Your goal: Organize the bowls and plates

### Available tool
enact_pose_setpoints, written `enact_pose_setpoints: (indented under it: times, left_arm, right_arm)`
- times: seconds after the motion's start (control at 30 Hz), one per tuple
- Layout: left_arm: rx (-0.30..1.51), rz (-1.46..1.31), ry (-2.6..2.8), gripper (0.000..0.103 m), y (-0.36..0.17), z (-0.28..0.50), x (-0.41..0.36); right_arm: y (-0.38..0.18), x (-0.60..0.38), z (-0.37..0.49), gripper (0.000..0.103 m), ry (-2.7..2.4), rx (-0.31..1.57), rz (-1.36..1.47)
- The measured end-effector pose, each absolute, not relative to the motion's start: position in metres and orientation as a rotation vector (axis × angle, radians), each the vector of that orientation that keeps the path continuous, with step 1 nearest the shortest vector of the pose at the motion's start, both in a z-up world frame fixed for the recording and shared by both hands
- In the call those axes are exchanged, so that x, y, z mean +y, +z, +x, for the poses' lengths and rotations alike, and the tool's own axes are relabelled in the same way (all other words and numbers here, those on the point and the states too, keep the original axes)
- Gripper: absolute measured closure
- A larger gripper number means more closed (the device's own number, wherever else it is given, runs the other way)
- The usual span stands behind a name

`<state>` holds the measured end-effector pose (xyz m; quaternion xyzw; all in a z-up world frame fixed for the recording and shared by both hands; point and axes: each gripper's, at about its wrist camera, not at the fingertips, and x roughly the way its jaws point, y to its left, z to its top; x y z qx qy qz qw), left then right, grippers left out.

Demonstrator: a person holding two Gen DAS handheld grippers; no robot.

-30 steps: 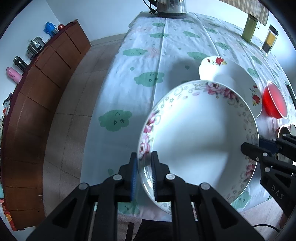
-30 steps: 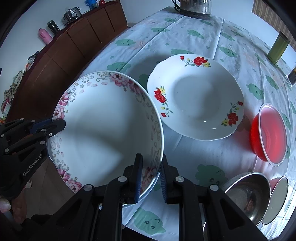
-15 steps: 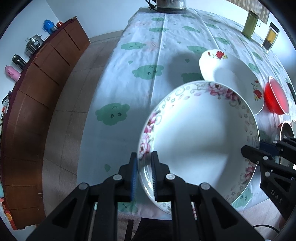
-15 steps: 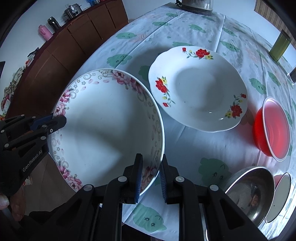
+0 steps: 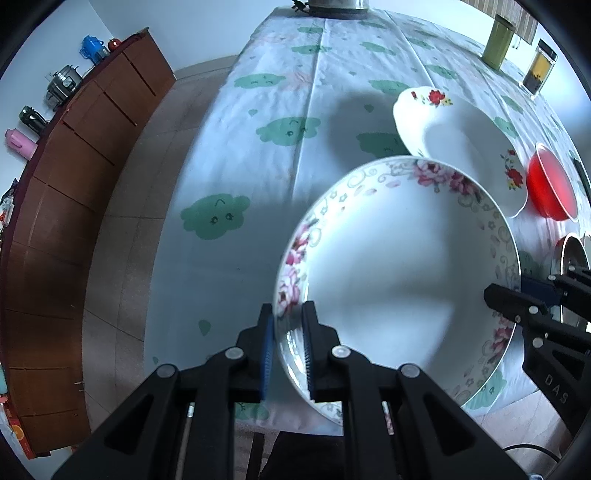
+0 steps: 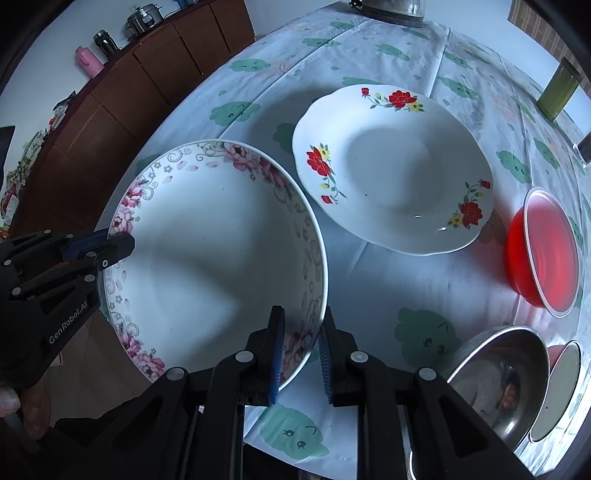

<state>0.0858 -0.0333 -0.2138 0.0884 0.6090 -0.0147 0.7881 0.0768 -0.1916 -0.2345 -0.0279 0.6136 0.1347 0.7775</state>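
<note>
Pink-flowered bowl (image 6: pixel 214 254) gripped by both your grippers, low in frame, over the surface's (image 5: pixel 332 66) near edge.
Your left gripper (image 5: pixel 288 347) and right gripper (image 6: pixel 301 354) have their fingers clamped on opposite rims; the red-flowered plate (image 6: pixel 391 170) sits just beyond, upper right.

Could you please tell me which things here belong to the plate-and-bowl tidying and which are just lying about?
Job:
pink-flowered bowl
red-flowered plate
red bowl
steel bowl

Lying about:
green tin
glass jar
kettle base
sideboard
</note>
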Motion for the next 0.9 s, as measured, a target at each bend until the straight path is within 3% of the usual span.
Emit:
enact_pose_setpoints:
  times: [0.9]
  left_arm:
    - [1.324, 0.209, -0.039, 0.092, -0.221, 0.086, -0.035]
  right_arm:
    - [-0.238, -0.179, 0.072, 0.081, 0.279, 1.308, -0.187]
